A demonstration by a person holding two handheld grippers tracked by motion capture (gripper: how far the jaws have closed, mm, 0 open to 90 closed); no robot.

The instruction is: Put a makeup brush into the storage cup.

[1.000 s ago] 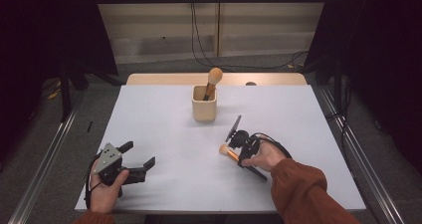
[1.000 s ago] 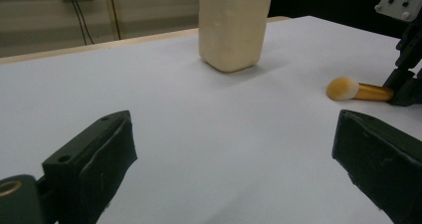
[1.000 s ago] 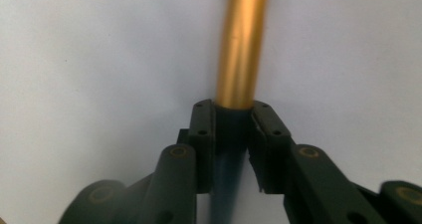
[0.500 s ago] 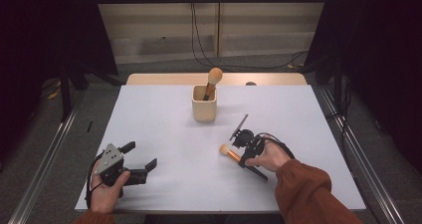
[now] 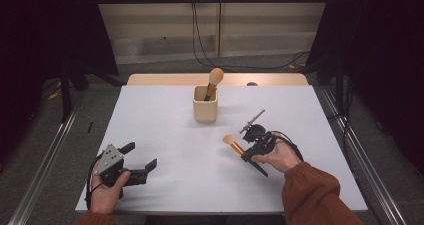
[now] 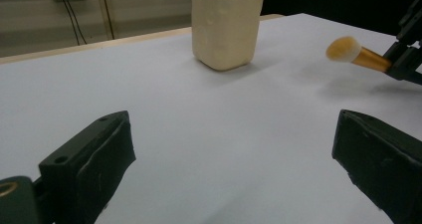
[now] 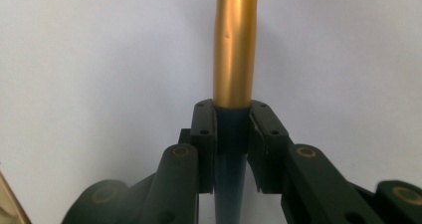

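Both jaws of the right gripper (image 7: 232,115) clamp an unmarked gold-ferruled brush (image 7: 234,50).

left claw (image 6: 234,174) gapes wide over the white table (image 6: 164,99), cream cup (image 6: 227,25) ahead, a brush (image 6: 356,55) apparently aloft at right.

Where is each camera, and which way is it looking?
High view: above the person's side, looking forward and down on the table; both forearms, the left gripper and the right gripper show.
Left gripper view: rides on the left gripper, facing across the table to the cup; its open jaws show.
Right gripper view: rides on the right gripper, looking along the brush; its jaws show shut on the handle.
Shared: the high and left gripper views both show the cup and the brush.
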